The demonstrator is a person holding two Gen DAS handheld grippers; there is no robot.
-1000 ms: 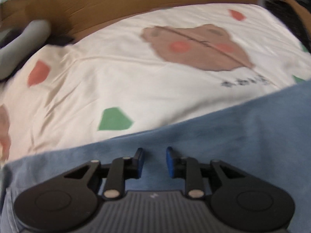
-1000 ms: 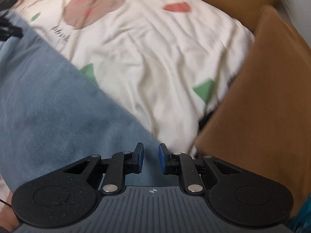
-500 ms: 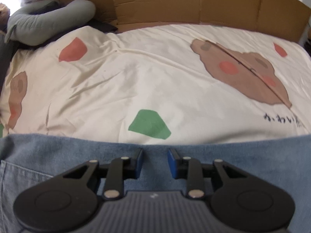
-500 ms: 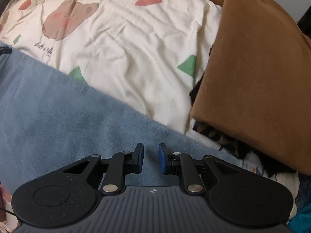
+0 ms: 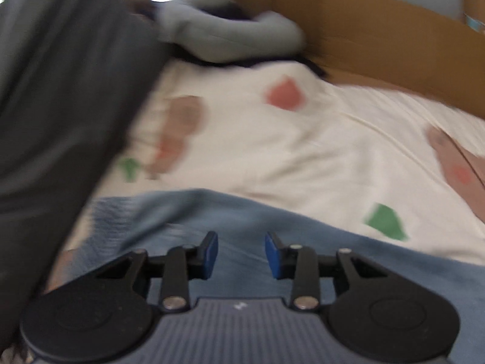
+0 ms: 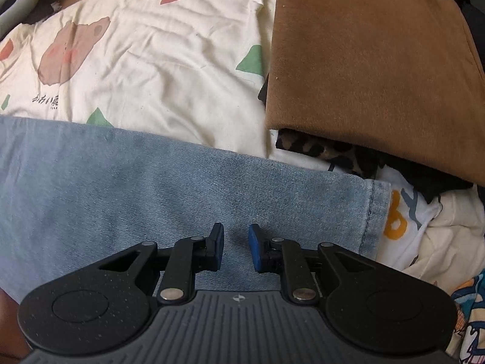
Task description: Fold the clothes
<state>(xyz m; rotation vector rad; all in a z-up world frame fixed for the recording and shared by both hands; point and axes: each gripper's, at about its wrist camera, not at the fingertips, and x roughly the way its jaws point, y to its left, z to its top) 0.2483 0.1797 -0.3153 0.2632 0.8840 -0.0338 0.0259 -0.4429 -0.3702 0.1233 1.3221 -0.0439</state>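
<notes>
The jeans (image 6: 169,188) are light blue denim with a clear diagonal twill weave, lying flat on a cream printed sheet (image 6: 169,60). The visible leg is a long band running crosswise ahead of the right gripper's jaws, ending to their right in a stitched, folded hem. The right gripper (image 6: 235,248) hangs over this leg with its blue pads a narrow gap apart; the jaws have just been opening slightly, and no cloth sits between them.

The left wrist view is blurred. There the left gripper (image 5: 241,254) stands over the same denim (image 5: 230,212), jaws moderately apart with nothing pinched; they too have just been opening. The denim's edge crosses ahead of the jaws, with the sheet beyond.

To the right of the right jaws lies a brown folded garment (image 6: 369,60), smooth and matte, over a leopard-patterned cloth (image 6: 327,151). Left of the left jaws is dark grey fabric (image 5: 54,115); beyond is brown cardboard (image 5: 379,36).
</notes>
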